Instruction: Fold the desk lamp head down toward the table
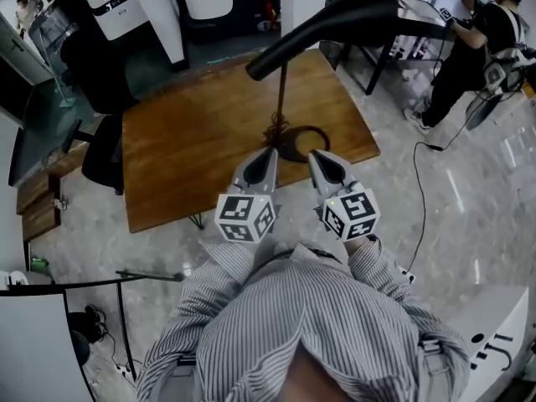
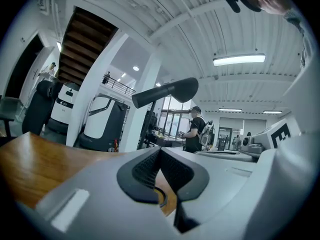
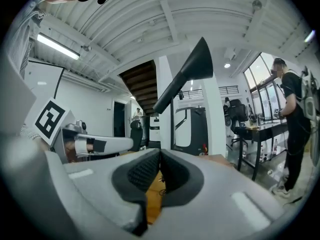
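A black desk lamp stands on the wooden table [image 1: 184, 141]. Its round base [image 1: 295, 145] sits near the table's front edge, and a thin pole [image 1: 282, 99] rises from it. The long black head [image 1: 335, 19] stands raised, high above the table. My left gripper [image 1: 270, 153] and right gripper [image 1: 316, 155] are side by side just in front of the base, both shut and empty, touching nothing. In the left gripper view [image 2: 160, 150] the head [image 2: 167, 91] shows above the jaws. From the right gripper view [image 3: 159, 151] the head [image 3: 187, 76] slants upward.
A black office chair [image 1: 100, 153] stands at the table's left. White machines [image 1: 117, 2] stand behind the table. A person [image 1: 477, 48] works at a desk at the far right, and a cable [image 1: 419, 199] runs across the shiny floor on the right.
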`<act>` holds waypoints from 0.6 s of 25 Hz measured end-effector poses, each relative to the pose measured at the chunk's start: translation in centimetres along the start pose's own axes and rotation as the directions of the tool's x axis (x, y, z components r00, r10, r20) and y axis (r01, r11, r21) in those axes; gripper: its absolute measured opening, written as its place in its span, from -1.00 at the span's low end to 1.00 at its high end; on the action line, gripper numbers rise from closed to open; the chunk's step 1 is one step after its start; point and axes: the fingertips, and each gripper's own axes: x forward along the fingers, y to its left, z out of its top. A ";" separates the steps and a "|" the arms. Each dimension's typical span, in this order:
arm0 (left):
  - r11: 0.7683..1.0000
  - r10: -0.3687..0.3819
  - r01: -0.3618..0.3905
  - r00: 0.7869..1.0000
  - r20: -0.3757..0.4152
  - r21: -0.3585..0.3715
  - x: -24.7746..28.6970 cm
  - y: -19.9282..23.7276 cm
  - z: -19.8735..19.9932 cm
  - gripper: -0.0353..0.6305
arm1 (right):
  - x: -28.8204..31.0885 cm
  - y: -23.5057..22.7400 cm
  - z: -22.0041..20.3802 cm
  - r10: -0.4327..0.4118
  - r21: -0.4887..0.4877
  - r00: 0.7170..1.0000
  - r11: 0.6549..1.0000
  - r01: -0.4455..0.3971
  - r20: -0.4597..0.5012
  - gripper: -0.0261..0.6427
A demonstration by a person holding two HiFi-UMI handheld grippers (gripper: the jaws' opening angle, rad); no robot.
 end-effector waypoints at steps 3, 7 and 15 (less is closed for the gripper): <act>1.000 0.021 -0.021 1.000 0.007 0.004 1.2 1.6 0.9 -0.89 | 2.8 -1.0 0.9 0.030 -0.028 1.000 0.999 -0.030 0.003 -0.91; 0.998 0.059 -0.059 0.998 0.005 0.003 2.7 3.1 1.6 -0.89 | 6.8 -2.6 1.7 0.072 -0.049 0.997 0.996 -0.073 -0.017 -0.86; 0.996 0.089 -0.089 0.996 0.015 0.027 5.2 4.8 2.8 -0.89 | 13.4 -4.2 2.5 0.154 -0.066 0.987 0.986 -0.156 -0.042 -0.64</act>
